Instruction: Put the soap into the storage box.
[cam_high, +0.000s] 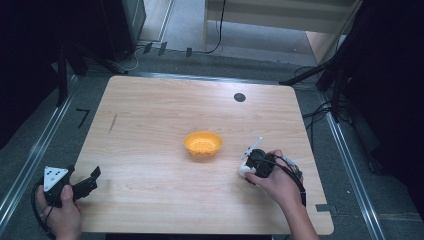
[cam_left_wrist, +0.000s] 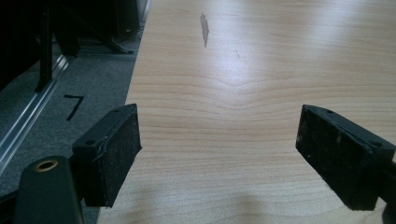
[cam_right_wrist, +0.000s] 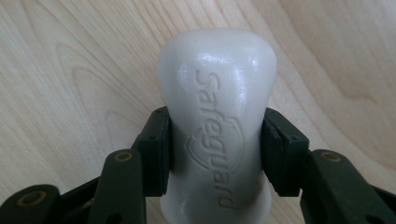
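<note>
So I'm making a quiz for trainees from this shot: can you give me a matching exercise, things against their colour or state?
Things:
1. soap bar
2. bowl
3. left tongs
4. round spot on the table

States:
A. orange, holes in its bottom
B. open over bare wood
C. white, clamped by the right tongs
D. dark, near the far edge

Pairs: 1-C, 2-A, 3-B, 4-D

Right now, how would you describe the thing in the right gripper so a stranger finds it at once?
On the wooden table, look right of the orange bowl, where the right gripper is shut on a white soap bar. It alone is white, waisted in the middle, and embossed "Safeguard".
</note>
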